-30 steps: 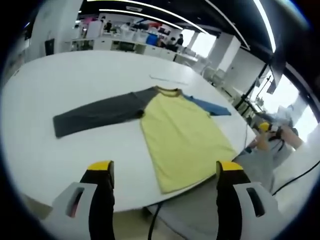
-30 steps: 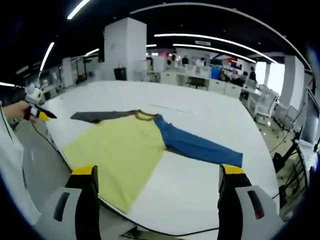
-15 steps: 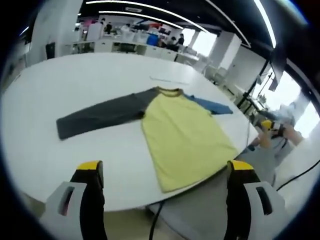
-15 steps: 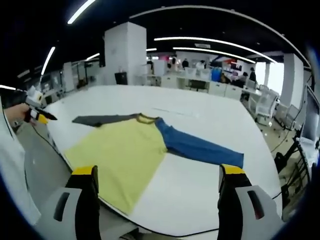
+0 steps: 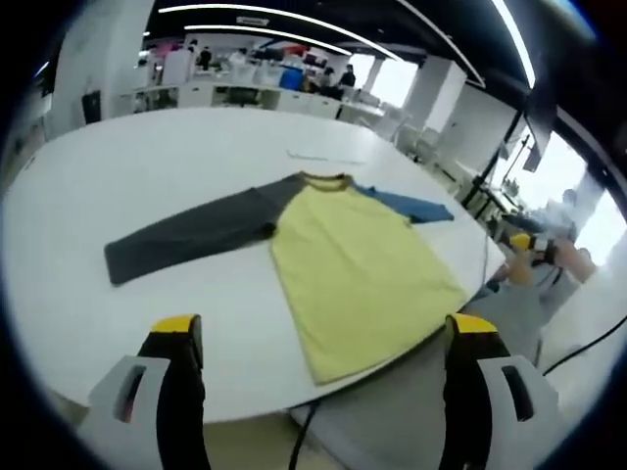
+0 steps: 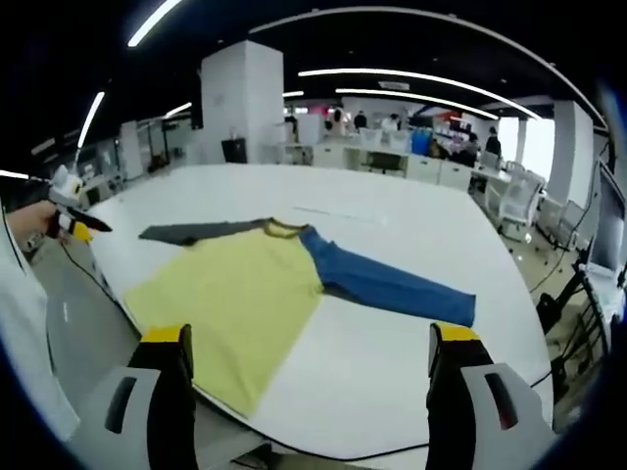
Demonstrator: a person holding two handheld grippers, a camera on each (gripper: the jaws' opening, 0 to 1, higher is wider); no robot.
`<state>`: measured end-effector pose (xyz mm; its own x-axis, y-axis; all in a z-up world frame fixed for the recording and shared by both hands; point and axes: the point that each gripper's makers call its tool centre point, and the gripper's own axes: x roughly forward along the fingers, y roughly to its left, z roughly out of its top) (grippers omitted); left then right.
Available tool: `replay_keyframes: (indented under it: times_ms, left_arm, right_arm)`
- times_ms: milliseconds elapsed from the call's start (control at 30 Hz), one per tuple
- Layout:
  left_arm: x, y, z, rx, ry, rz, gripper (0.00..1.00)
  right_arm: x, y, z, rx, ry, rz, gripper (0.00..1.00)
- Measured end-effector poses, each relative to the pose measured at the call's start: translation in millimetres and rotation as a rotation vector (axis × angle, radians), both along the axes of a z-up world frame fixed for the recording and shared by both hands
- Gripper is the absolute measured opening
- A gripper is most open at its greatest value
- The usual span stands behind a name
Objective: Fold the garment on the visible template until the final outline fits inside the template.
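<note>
Garment: lay flat, unfolded on white desk.
Left gripper: spread wide, empty.
Right gripper: spread wide, empty.

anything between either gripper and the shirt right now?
Nothing visible. The shirt lies flat and unfolded on the white table; bare tabletop separates it from the open left gripper and the open right gripper, both held off the table's near edge.

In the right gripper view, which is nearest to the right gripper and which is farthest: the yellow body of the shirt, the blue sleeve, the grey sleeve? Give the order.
Order from the right gripper:
1. Yellow body, nearest, its hem at the table edge on the left of the view.
2. Blue sleeve, farther in, stretching to the right.
3. Grey sleeve, farthest, beyond the yellow body on the left.
</note>
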<state>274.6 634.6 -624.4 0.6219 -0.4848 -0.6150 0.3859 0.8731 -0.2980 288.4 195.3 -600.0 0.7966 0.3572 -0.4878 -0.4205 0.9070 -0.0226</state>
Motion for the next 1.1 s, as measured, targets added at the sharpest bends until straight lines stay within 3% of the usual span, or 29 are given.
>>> replay_keyframes:
  times_ms: [667,1100]
  left_arm:
    - [2.6,-10.7,-4.8,0.013,0.036,-0.003,0.99]
    - [16.2,-27.2,-6.4,0.016,0.048,0.021,0.99]
  right_arm:
    - [7.9,-12.8,-13.6,0.013,0.035,-0.007,1.00]
    - [35.7,-44.8,-24.5,0.020,0.060,-0.015,0.97]
